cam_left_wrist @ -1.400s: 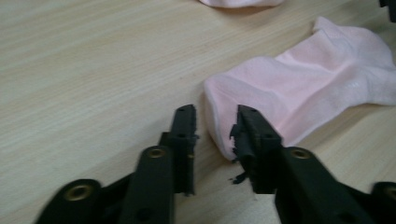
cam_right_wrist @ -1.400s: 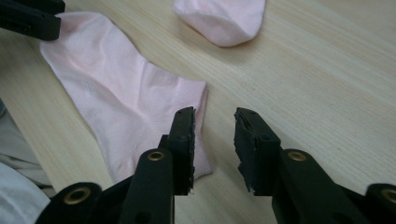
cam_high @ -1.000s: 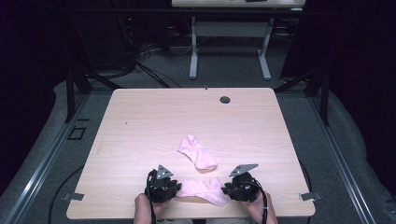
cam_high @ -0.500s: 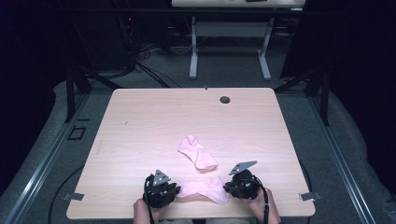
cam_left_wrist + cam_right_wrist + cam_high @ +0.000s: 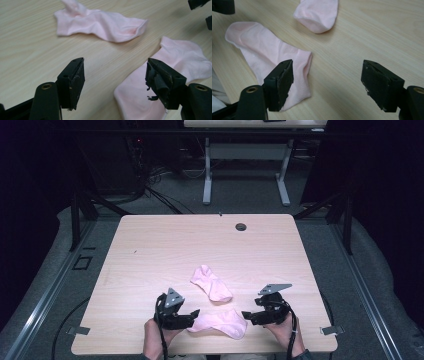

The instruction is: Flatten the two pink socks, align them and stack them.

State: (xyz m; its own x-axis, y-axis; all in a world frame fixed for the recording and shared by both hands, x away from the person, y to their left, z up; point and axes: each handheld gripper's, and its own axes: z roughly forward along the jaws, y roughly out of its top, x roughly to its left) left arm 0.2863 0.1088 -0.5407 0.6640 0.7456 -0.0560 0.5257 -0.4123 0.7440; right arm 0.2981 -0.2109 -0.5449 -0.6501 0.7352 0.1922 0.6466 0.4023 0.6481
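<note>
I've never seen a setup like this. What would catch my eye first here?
Probably the two pink socks on the pale wooden table: the near sock lies flat by the front edge, the far sock just beyond it. On either side of the near sock, a person's hands hold black tools, the left tool and the right tool, both with jaws open.

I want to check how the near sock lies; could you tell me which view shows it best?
The high view: the whole near sock lies flat between both open grippers. The left gripper view shows one end of it cut off behind a jaw; the right gripper view shows most of it, partly behind a jaw.
</note>
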